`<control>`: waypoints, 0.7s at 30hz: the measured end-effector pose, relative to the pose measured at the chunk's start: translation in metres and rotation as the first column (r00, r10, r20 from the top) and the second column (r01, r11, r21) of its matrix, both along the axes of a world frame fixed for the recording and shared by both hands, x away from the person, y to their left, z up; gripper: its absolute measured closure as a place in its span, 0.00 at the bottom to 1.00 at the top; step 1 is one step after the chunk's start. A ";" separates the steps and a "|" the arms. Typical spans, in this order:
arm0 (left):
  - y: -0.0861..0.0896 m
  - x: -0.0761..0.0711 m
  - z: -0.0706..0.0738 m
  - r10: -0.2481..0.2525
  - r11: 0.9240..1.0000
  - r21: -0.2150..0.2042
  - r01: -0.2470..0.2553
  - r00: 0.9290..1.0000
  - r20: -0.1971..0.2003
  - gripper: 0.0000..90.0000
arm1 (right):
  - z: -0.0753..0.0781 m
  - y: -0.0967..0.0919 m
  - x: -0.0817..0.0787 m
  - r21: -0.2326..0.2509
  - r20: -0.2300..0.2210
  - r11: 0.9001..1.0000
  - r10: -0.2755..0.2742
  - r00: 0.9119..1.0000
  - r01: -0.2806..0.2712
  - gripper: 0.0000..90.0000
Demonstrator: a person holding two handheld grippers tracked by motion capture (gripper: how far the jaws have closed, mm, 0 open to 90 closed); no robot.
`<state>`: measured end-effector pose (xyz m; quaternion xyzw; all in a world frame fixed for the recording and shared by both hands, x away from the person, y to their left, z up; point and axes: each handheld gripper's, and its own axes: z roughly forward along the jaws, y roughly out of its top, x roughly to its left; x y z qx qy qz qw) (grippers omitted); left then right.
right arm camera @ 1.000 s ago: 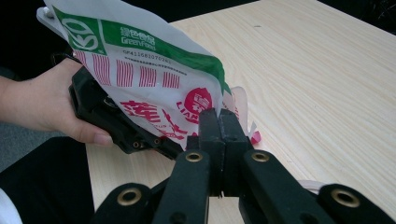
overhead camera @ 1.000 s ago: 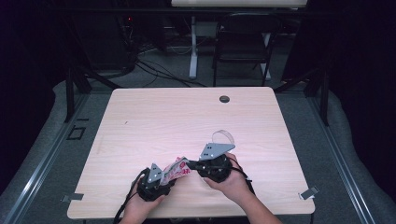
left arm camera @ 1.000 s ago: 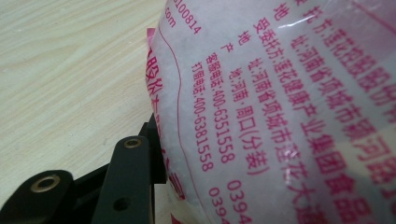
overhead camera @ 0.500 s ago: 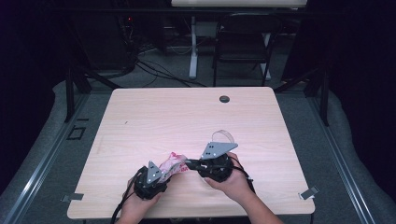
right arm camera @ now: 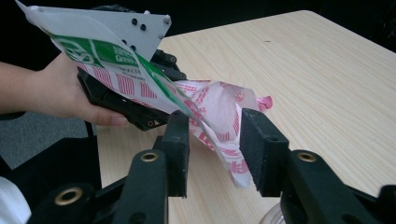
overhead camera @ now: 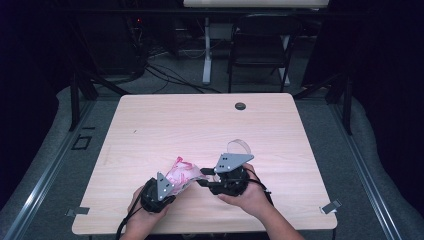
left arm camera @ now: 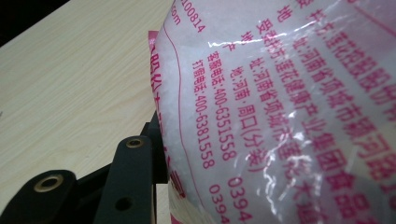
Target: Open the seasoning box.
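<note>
A pale wooden table [overhead camera: 200, 130] with a small dark round grommet [overhead camera: 240, 106] near its far edge — behind it, a black folding chair [overhead camera: 260, 47].

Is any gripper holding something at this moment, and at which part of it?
The left gripper holds the pink-printed bag at its lower end. The right gripper has just been opening; its fingers straddle the bag's other end.
</note>
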<state>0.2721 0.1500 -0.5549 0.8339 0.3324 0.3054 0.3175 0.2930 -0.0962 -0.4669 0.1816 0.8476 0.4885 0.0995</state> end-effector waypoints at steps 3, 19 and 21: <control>-0.001 -0.001 0.000 -0.002 1.000 0.019 0.001 1.000 0.013 0.66 | 0.000 0.002 -0.001 -0.013 0.017 1.000 0.009 1.000 -0.009 0.67; -0.001 0.000 -0.001 0.005 0.995 0.096 -0.009 0.999 0.043 0.66 | 0.005 0.005 -0.009 0.010 0.056 0.998 0.054 0.997 -0.055 0.65; -0.002 -0.001 -0.001 0.002 0.995 0.097 -0.007 0.999 0.047 0.66 | 0.005 0.006 -0.010 0.008 0.054 0.998 0.058 0.997 -0.059 0.65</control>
